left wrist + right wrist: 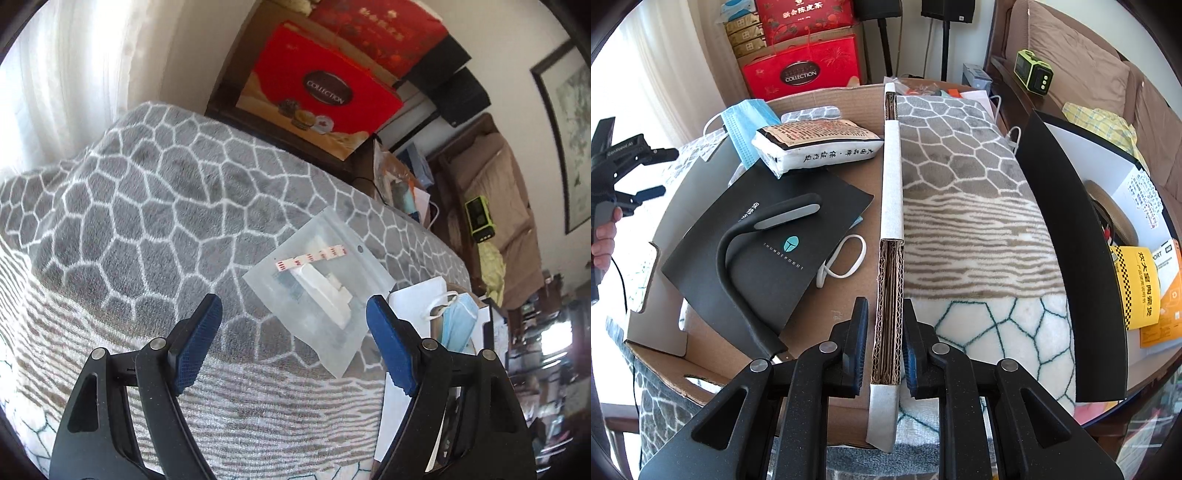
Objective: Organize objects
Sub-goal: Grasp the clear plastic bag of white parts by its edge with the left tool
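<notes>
A clear zip bag (321,291) with white parts and a red-striped strip lies on the grey patterned blanket (147,206). My left gripper (295,328) hovers over it, open; the blue pads (199,343) stand wide on either side and do not touch the bag. In the right wrist view the left gripper (659,172) shows at the far left, held by a hand (604,240). My right gripper (885,314) is shut on the upright wall (892,184) of a cardboard box. Inside the box lie a black booklet (768,258), a black bendy lamp (738,236), a tissue pack (816,146) and a blue face mask (748,125).
A white cable loop (846,258) lies in the box beside the booklet. A black-edged board (1067,240) stands right of the blanket. Red gift boxes (801,70) are stacked behind. A green device (1034,72) sits on the brown sofa (1082,55).
</notes>
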A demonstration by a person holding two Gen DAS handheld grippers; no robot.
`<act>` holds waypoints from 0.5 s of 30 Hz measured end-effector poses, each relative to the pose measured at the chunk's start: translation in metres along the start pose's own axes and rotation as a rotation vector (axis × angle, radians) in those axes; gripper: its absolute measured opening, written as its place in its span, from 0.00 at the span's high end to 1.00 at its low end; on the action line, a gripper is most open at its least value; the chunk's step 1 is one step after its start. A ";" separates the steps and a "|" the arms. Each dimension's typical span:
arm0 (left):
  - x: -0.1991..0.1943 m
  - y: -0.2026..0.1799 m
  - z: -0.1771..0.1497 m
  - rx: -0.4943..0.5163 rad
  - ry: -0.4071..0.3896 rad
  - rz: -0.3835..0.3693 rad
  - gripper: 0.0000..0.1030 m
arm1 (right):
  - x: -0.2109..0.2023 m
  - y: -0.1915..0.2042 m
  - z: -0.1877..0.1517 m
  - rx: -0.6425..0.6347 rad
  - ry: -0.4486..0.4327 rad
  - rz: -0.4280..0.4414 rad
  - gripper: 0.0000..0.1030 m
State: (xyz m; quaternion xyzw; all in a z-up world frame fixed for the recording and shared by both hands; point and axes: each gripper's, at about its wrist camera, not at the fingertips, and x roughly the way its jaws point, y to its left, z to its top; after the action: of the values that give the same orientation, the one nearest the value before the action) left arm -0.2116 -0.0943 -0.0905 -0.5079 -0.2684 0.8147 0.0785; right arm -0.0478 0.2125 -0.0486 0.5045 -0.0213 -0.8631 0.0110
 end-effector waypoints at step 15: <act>0.020 0.005 -0.014 -0.136 0.072 -0.193 0.46 | 0.001 -0.002 0.000 0.004 0.002 0.000 0.83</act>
State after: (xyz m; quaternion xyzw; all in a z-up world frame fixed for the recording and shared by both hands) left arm -0.2082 -0.0855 -0.1140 -0.5129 -0.3676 0.7645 0.1318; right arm -0.0481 0.2142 -0.0492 0.5054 -0.0230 -0.8625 0.0098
